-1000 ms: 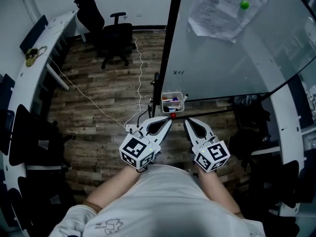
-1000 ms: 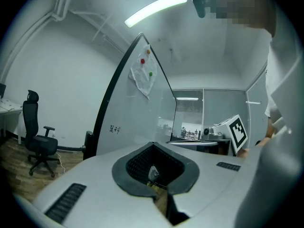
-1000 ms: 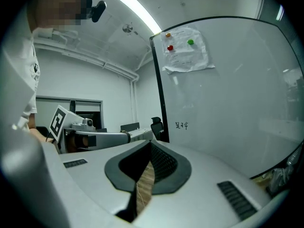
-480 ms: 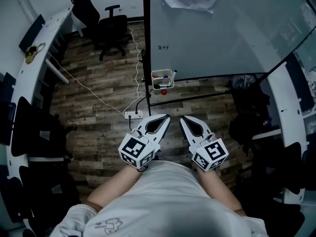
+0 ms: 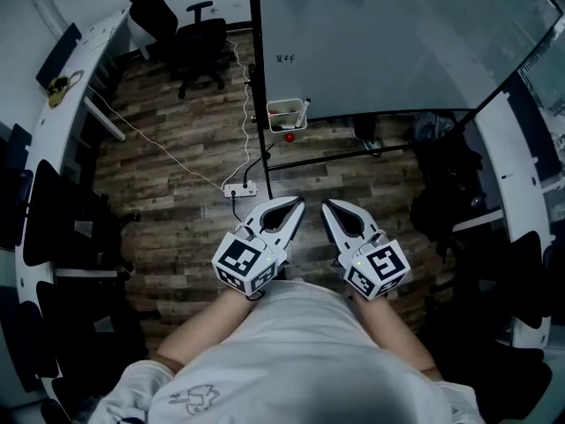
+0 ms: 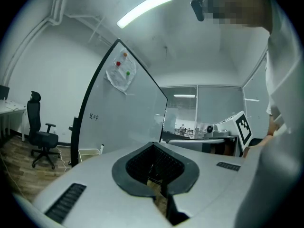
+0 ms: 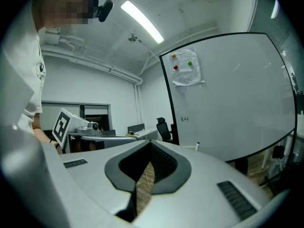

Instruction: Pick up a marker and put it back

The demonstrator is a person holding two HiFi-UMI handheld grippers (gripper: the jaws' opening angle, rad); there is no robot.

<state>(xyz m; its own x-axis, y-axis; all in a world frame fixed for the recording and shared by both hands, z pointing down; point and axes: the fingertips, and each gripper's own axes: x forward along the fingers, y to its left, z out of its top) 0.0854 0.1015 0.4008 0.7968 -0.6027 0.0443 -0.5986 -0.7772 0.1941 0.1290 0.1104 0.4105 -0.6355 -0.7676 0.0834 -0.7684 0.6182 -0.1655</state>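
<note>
Head view: the whiteboard (image 5: 397, 51) fills the upper right of the frame and serves as the reference. Both grippers are held in front of the person's body, well clear of the whiteboard's lower edge. The left gripper (image 5: 296, 206) has its jaws closed tip to tip with nothing between them; its own view confirms this. The right gripper (image 5: 327, 208) is likewise closed and empty. A small white basket (image 5: 270, 113) hangs at the whiteboard's lower left corner, beside the black frame post. One marker (image 5: 305, 107) stands in the basket, leaning at its right side with its upper end above the rim; other markers lie inside but are too small to tell apart.

Handling estimate: the marker is probably light, stiff and smooth-barrelled, so it may slip or rotate in the jaws. The exposed upper end, above the rim, is the likely grasp zone, taken across the barrel.

Change from the earlier frames: the whiteboard and basket now sit higher in the head view and farther from the jaw tips. The paper on the whiteboard is almost out of frame. The grippers' pose and closure are unchanged.
</note>
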